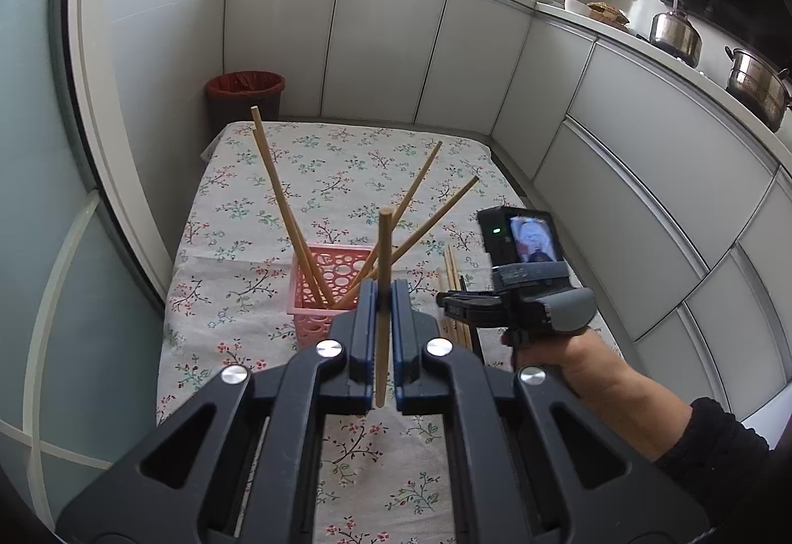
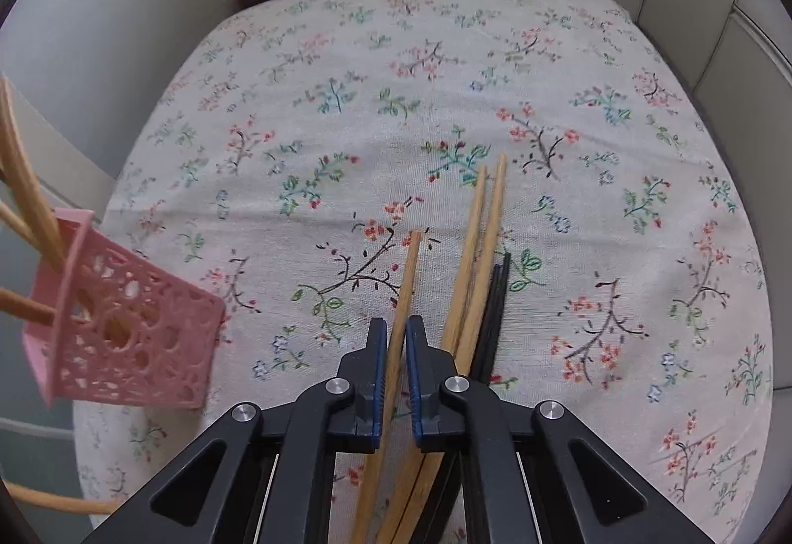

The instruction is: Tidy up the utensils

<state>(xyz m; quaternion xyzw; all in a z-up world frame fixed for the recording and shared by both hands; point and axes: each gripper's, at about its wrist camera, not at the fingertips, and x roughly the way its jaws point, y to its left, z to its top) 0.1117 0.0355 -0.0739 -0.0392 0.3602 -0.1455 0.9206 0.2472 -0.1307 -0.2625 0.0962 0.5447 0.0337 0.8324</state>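
At the bottom centre of the left wrist view the left tongs (image 1: 380, 296) are clenched on one wooden chopstick (image 1: 383, 276), held nearly upright with its top end above the jaws; just beyond, mid-frame, the pink basket (image 1: 317, 291) stands on the floral tabletop (image 1: 346, 163) with four chopsticks (image 1: 282, 197) already leaning out of it; at right of the frame a hand (image 1: 589, 370) carries the other tool down over the loose pile.

At the bottom centre of the right wrist view the right tongs (image 2: 394, 346) are closed around a single loose chopstick (image 2: 408, 276) lying flat on the cloth; just right of it lie two more wooden chopsticks (image 2: 477, 247) and a dark pair (image 2: 497, 301); the basket shows at the left edge.

The step in hand looks like sorting chopsticks into the basket, with one carried and one just seized; next, I judge, the left stick must be lowered tip-first into the basket mouth without knocking the leaning ones; the right must lift cleanly, without dragging its neighbours.
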